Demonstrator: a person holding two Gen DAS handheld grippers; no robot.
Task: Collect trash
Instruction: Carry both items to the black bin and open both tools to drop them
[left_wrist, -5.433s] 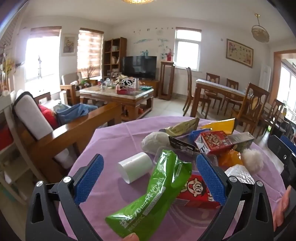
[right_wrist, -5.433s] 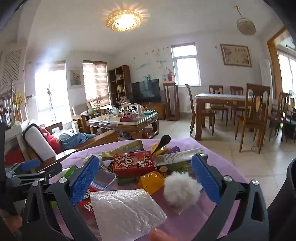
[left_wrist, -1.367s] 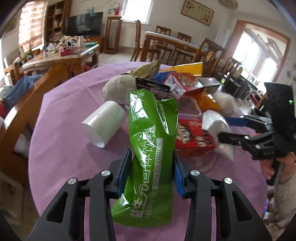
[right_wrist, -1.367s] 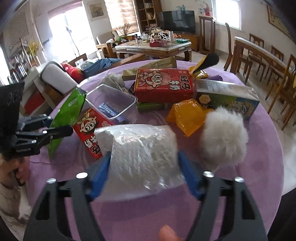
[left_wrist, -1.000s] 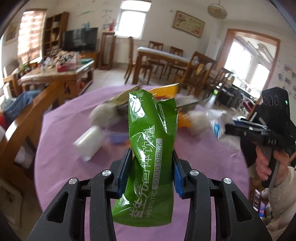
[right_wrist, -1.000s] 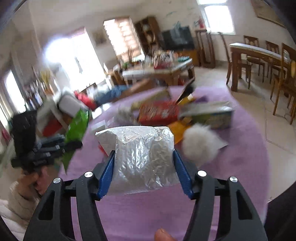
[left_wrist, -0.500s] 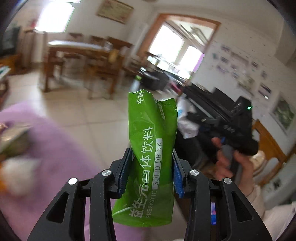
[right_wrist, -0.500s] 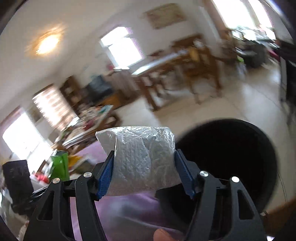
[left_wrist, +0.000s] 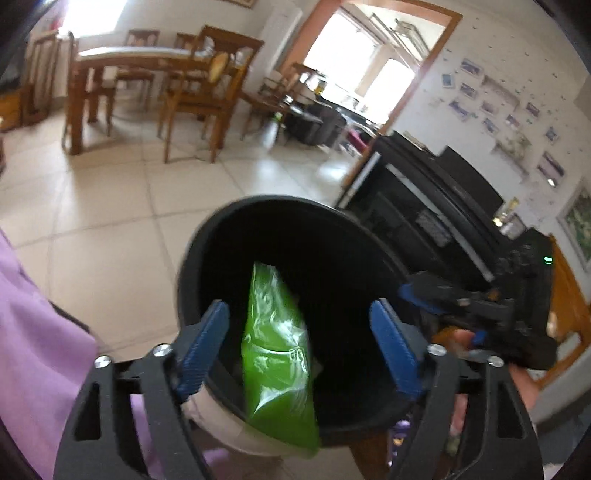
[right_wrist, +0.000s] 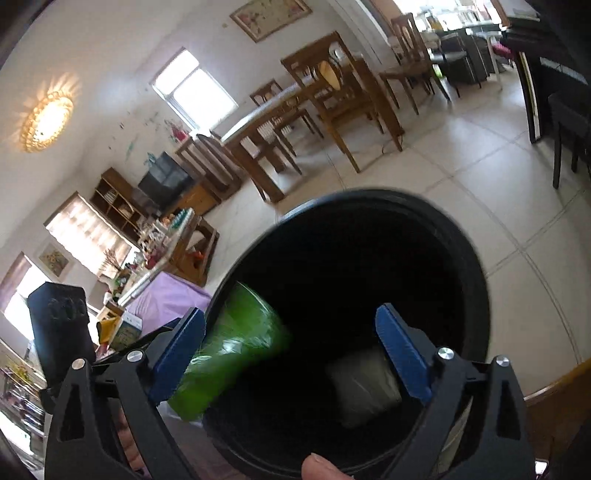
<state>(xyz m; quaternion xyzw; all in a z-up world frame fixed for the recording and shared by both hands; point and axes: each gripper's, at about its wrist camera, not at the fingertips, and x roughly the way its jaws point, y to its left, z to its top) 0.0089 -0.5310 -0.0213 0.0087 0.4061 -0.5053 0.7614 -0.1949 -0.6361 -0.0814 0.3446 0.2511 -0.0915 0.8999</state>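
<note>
Both wrappers loose over the black bin, your tongs spread wide.

The green drink pouch hangs blurred between your left tongs, touching neither pad, its lower end across the near rim of the black bin. The clear plastic bag lies inside the bin, beyond your released right tongs. Both point down into the bin's mouth. Purple tabletop sits left; tiled floor and dining chairs beyond.
</note>
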